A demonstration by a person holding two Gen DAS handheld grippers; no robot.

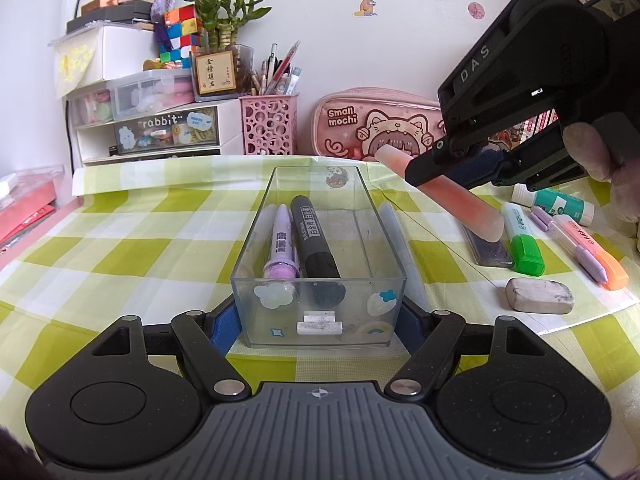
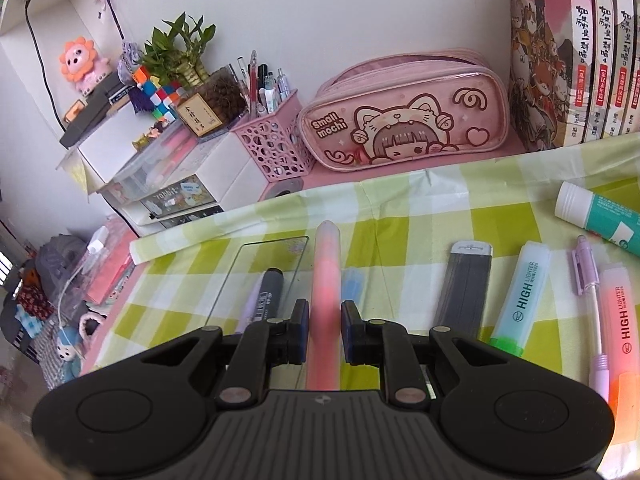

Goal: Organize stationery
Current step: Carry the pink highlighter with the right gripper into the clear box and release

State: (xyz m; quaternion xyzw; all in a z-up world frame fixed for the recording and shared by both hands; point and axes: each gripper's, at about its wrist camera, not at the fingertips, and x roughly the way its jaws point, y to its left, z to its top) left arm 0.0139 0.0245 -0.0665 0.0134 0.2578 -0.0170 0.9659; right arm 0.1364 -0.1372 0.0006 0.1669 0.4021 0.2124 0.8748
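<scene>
A clear plastic box [image 1: 354,300] stands on the green checked cloth, with a purple pen [image 1: 280,240] and a black marker [image 1: 314,236] lying inside. My left gripper [image 1: 320,328] is shut on the box's near end, its blue pads [image 1: 224,330] pressed to both side walls. My right gripper [image 2: 325,324] is shut on a pink-orange highlighter [image 2: 326,276]. In the left wrist view the right gripper [image 1: 452,172] holds that highlighter [image 1: 468,200] tilted above the cloth, right of the box. The box rim [image 2: 276,240] lies left of the held highlighter in the right wrist view.
On the cloth at right lie a grey lead case [image 2: 464,280], a green highlighter [image 2: 520,292], a purple pencil [image 2: 592,300], an orange highlighter [image 2: 620,328], a glue stick [image 2: 600,220] and an eraser [image 1: 540,295]. Behind stand a pink pencil case [image 2: 400,124], a pen holder [image 2: 276,148], drawers [image 1: 160,132] and books [image 2: 580,60].
</scene>
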